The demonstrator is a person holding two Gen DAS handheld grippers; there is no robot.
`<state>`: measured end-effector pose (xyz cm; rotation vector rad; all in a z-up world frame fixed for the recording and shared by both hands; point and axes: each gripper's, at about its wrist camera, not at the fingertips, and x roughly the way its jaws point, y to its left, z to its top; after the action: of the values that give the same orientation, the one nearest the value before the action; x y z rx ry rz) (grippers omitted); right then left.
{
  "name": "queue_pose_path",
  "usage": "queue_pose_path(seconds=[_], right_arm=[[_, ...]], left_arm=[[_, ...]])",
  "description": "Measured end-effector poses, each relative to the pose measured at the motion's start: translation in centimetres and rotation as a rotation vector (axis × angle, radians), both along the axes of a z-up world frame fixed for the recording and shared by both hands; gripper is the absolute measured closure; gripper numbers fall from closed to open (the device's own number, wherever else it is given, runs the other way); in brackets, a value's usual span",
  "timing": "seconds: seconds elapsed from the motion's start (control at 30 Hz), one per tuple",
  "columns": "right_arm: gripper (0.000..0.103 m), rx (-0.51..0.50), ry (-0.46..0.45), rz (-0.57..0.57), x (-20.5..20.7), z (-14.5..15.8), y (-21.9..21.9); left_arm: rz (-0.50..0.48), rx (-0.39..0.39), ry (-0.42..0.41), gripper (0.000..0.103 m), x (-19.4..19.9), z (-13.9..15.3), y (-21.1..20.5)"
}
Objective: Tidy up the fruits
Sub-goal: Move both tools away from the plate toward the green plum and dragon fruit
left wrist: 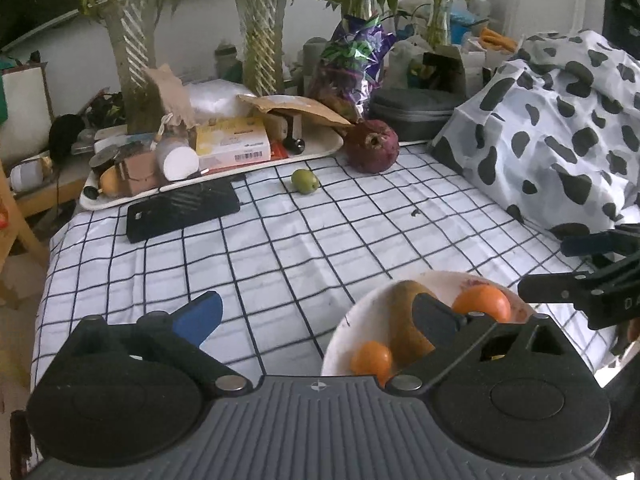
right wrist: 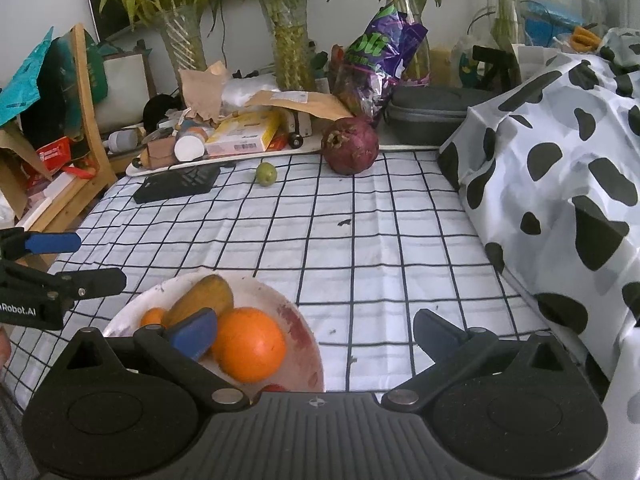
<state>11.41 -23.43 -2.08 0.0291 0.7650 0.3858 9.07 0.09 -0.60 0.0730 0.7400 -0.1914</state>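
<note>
Both grippers hover empty over the near bowl (right wrist: 308, 344), left gripper (left wrist: 320, 316) and right gripper (right wrist: 316, 334) spread wide, while the pomegranate (right wrist: 351, 145) and small green fruit (right wrist: 266, 174) wait straight ahead at the cloth's far edge, neither arm clearly nearer.

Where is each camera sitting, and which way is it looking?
Left wrist: rides on the left tool, open, looking across the checked cloth; the right tool shows at the right edge.
Right wrist: rides on the right tool, open, facing likewise; the left tool shows at the left edge.
Both share the bowl, the pomegranate and the small green fruit.
</note>
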Motion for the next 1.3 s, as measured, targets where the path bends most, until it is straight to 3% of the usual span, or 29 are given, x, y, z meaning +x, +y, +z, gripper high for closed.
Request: queue_pose_path(seconds=[0.5,0.83,1.13,1.17,1.2,1.3], right_arm=[[0.0,-0.039,-0.019,-0.003,3.9,-0.2,0.8],[0.0,-0.052,-0.01,-0.005,7.1,-0.6,1.2],[0.0,-0.064,0.001,-0.011,10.5,-1.4,1.6],[0.0,-0.067,0.0,-0.011,10.8,-1.4,1.6],[0.0,-0.07,0.0,-0.011,11.2,-1.5,1.7],[0.0,-0.081,0.001,-0.011,12.5,-1.8,2.0]], left_arm=[[-0.08,-0.019,-0.005,0.001,4.4,-0.2,0.2],[-0.102,-0.032,0.037,0.001,8.2,-1.4,0.3],[-0.15,-0.01,-0.003,0.002,11.4,-2.4,-0.4],[-0.153,-0.008,-0.01,0.004,11.8,-2.6,-0.4],[-0.154,-0.004,-0.018,0.013,12.1,-2.7,-0.4],[-0.157,0.012,-0.02,0.016,13.5,-3.6,-0.2]])
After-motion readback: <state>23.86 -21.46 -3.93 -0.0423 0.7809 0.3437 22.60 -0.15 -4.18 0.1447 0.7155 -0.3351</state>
